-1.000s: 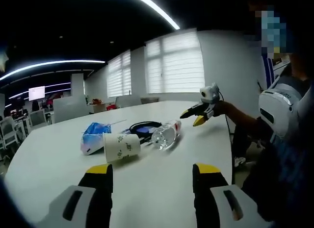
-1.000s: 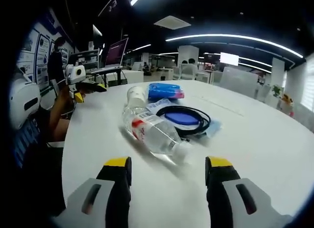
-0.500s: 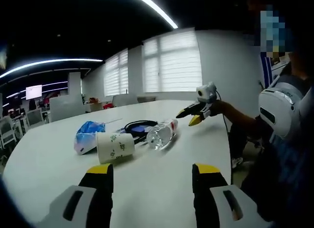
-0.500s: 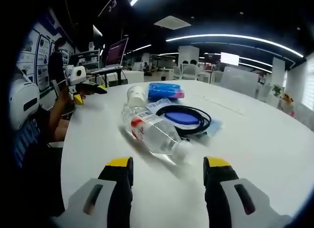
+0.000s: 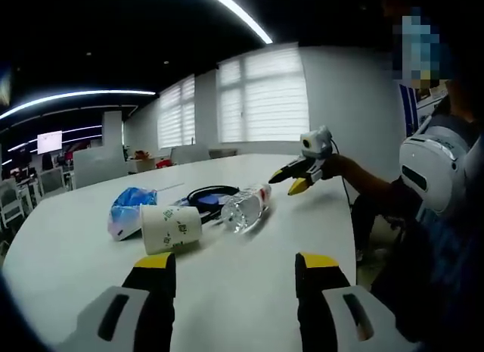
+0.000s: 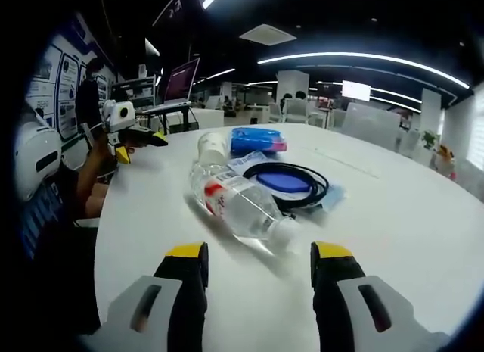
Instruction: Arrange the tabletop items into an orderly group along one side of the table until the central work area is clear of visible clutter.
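— Four things lie bunched mid-bench in the left gripper view: a paper cup [image 5: 171, 228] on its side, a blue packet [image 5: 127, 209], a black cable coil [image 5: 214, 195], a clear bottle [image 5: 243, 207]. The left tongs [image 5: 237, 270] hover released, short of them.

— And the right gripper view?

— The right tongs [image 6: 259, 261] gape too, grasping nothing, near the bench's edge, just short of the bottle's [image 6: 236, 207] cap.

White table [image 6: 423, 238], clear bottle [image 6: 234, 204] with red-and-white label, white printed paper cup [image 5: 171, 228], blue crinkly bag [image 5: 128, 210] beside the cup, black cable [image 6: 291, 187].
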The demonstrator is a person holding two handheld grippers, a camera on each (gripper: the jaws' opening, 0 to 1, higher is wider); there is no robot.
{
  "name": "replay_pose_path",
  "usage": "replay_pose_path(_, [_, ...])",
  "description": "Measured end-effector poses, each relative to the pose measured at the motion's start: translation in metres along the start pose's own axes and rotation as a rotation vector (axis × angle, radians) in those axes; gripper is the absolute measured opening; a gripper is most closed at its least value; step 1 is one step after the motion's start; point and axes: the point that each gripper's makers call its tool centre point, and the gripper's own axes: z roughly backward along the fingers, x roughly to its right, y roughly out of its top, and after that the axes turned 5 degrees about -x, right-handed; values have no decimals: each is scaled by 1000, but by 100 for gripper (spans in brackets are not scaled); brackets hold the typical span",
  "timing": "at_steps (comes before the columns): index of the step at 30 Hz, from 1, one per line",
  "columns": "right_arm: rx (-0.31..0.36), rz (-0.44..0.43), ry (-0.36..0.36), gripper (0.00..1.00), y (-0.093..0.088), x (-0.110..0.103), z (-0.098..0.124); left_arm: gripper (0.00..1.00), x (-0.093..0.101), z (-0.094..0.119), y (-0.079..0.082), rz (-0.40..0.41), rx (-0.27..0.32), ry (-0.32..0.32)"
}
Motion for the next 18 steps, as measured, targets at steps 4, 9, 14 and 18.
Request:
replay_pose_path(4, [-1,1,1,50,0,-1,0,62,3,-3,1,-2,-1,-8])
replay_pose_path(9, [-1,-1,1,49,0,0,-1,62,6,-8,2,-7,0,-20])
replay_pose_path(14, [-3,-2,2,48,-1,0,-1,61,7,-9,3,-8,1,-27])
replay_pose_path(18, [-5,0,1,48,-1,0,-2,61,7,-10,3,-5,-2,-29])
